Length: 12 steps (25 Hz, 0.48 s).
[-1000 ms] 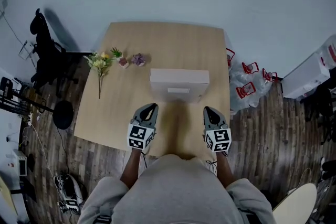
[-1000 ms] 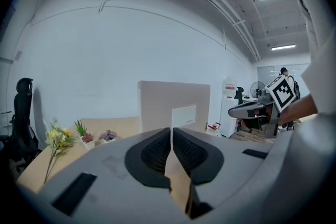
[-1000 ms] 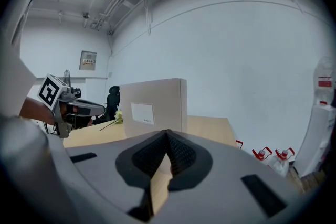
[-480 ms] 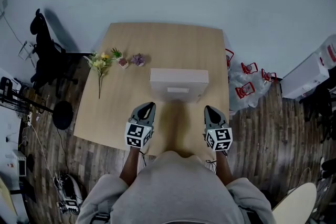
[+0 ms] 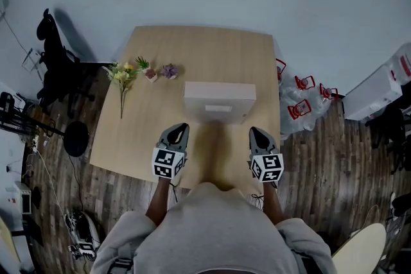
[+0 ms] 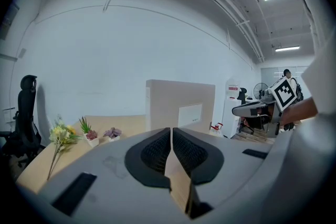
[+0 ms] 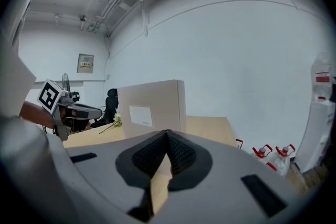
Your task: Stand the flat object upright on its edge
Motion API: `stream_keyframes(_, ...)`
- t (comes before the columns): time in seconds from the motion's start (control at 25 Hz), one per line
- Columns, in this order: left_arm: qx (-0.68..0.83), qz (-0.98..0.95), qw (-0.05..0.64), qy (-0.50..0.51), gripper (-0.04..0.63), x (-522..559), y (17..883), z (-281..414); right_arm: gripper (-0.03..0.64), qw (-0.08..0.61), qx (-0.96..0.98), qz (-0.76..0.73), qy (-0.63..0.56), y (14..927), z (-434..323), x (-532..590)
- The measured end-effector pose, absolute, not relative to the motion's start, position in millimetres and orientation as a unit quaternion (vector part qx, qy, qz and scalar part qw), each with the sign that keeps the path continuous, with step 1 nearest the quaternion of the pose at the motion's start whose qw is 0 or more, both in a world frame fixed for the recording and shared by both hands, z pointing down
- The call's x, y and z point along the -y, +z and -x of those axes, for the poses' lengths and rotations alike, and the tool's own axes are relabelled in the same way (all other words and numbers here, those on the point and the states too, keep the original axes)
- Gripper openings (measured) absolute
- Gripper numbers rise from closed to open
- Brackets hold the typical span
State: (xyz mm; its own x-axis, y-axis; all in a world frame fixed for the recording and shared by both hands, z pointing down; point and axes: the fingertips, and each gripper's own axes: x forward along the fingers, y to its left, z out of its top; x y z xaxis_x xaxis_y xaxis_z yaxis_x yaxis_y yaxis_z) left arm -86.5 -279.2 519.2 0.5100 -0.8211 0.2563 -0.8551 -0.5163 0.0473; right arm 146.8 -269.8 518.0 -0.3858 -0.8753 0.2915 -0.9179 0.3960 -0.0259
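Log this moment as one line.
box: upright on table | left gripper: shut, empty | right gripper: shut, empty | neither touching box

The left gripper (image 6: 171, 134) has its jaws pressed together with nothing between. Ahead, a beige cardboard box (image 6: 181, 105) stands upright on the table (image 6: 123, 122), and yellow flowers (image 6: 60, 136) lie at its left.

The person wears a light grey sweatshirt (image 5: 215, 228) with loose, bunched sleeves (image 5: 123, 235) that end short of the forearms. The left gripper (image 5: 182, 129) and the right gripper (image 5: 255, 132) look alike: a smooth, rounded grey shell (image 6: 100, 170) that narrows to a point, with dark rectangular slots (image 6: 73, 194) sunk into it. Each carries a white cube (image 5: 168, 163) printed with black square markers. The jaws are lined with black pads (image 6: 155, 152) that have a fine meshed texture.
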Motion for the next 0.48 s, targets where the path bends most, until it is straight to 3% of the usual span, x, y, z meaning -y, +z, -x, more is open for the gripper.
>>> stream_keyframes(0.48, 0.484, -0.865, 0.085, 0.1, 0.025, 279.8, 519.4, 88.9, 0.0, 0.126, 0.823, -0.546, 0.091, 519.0, -147.3, 269.1)
